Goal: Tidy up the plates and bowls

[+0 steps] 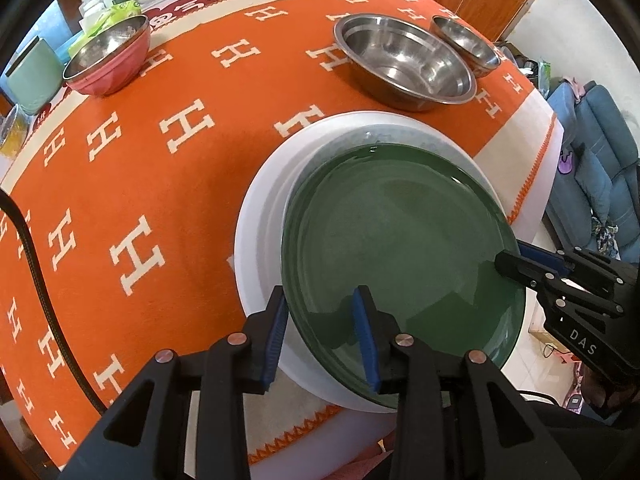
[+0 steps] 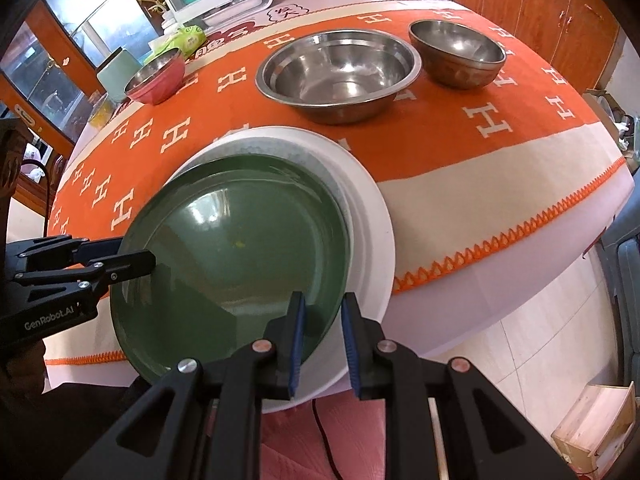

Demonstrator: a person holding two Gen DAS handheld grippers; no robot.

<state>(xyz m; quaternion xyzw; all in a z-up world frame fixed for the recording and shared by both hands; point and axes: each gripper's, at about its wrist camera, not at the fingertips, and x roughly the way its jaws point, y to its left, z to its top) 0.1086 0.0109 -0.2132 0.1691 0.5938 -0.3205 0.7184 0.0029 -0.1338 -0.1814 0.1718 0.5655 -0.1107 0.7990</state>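
A dark green plate (image 1: 400,240) (image 2: 232,248) hangs tilted just over a stack of a grey plate (image 1: 360,136) (image 2: 280,148) on a wide white plate (image 1: 260,216) (image 2: 372,240). Its far edge is down at the stack and its near side sticks out past the table's edge. My left gripper (image 1: 320,292) (image 2: 138,250) is shut on the plate's left rim, one finger over it and one under. On the opposite rim my right gripper (image 2: 324,296) (image 1: 509,253) is shut the same way.
Behind the stack on the orange tablecloth (image 1: 160,200) stand a large steel bowl (image 1: 404,64) (image 2: 340,76), a small steel bowl (image 1: 466,42) (image 2: 458,54) and, far left, a pink bowl (image 1: 108,56) (image 2: 156,76). A black cable (image 1: 36,280) crosses the cloth's left side.
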